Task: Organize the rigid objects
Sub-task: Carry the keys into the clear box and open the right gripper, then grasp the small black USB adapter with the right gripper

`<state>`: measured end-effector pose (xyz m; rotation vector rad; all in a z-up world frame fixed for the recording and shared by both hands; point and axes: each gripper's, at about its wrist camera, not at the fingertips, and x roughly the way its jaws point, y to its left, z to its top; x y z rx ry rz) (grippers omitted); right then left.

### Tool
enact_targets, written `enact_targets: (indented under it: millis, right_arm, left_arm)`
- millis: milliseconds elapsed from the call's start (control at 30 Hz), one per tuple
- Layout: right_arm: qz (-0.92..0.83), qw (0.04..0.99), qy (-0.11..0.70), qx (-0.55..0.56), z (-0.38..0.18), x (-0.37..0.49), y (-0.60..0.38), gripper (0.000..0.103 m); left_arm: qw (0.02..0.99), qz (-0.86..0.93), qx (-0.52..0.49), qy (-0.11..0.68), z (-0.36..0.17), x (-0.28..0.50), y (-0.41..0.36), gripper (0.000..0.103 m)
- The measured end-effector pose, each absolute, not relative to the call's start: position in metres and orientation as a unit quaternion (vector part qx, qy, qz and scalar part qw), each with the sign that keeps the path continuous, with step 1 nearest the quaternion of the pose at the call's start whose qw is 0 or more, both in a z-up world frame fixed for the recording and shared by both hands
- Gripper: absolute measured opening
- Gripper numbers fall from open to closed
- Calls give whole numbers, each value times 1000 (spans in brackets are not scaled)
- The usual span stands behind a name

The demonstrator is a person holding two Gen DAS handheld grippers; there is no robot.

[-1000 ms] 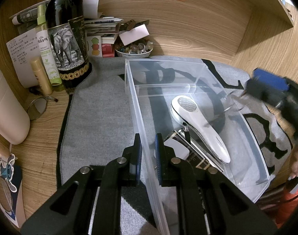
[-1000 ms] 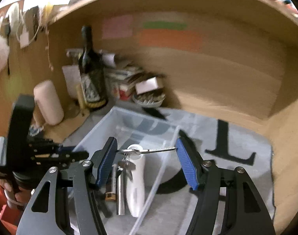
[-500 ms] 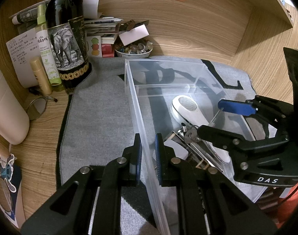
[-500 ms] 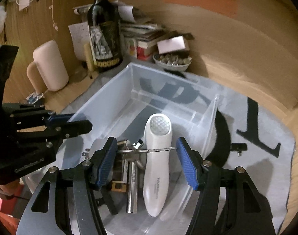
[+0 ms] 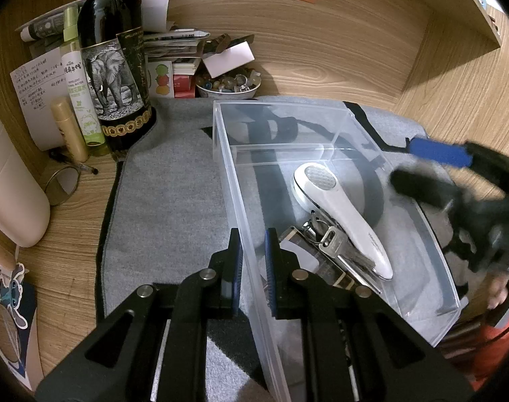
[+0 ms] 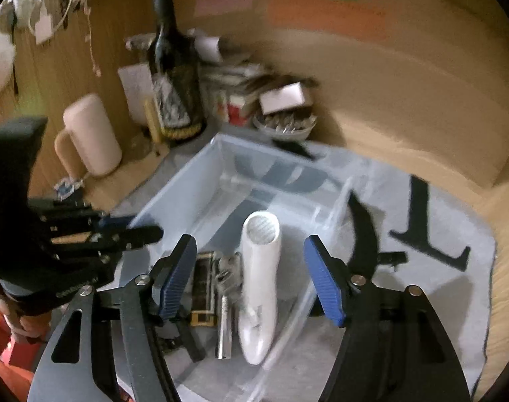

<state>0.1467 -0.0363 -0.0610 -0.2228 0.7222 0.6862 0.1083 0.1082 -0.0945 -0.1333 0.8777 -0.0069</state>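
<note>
The bin point(image 5: 338, 124) sits on the mat point(image 5: 174, 184), which lies on the bench point(image 5: 70, 234). Inside it, the handheld device point(image 5: 341, 211) lies along the middle, keys point(image 5: 324, 234) tucked at its seven o'clock. The bottle point(image 5: 114, 67) stands at the bin's ten o'clock, the bowl point(image 5: 227, 87) at twelve, just behind the far wall.

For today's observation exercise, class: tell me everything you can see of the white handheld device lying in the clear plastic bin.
The white handheld device looks like glossy hard plastic: a rounded head with a pale meshed face, tapering into a long slim handle that carries small grey lettering. It lies flat on the floor of the clear plastic bin, face up, head toward the far end, handle toward the near right corner. A bunch of keys sits against its left side, partly tucked under the handle. No gripper touches it.
</note>
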Motion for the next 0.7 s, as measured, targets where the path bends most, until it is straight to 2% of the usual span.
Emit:
enact_targets:
  millis: [233,367,700]
  right_arm:
    - [269,911,306,-72,-35,167,-78,73]
    - [235,920,310,-54,-36,188,-100,74]
    - [201,901,382,-48,-98,244,-117,74]
  left_arm:
    - [903,-4,-64,425,-94,108,107,12]
    - [903,-4,-64,425,-94,108,107,12]
    - [903,-3,-63,425,-94,108,107,12]
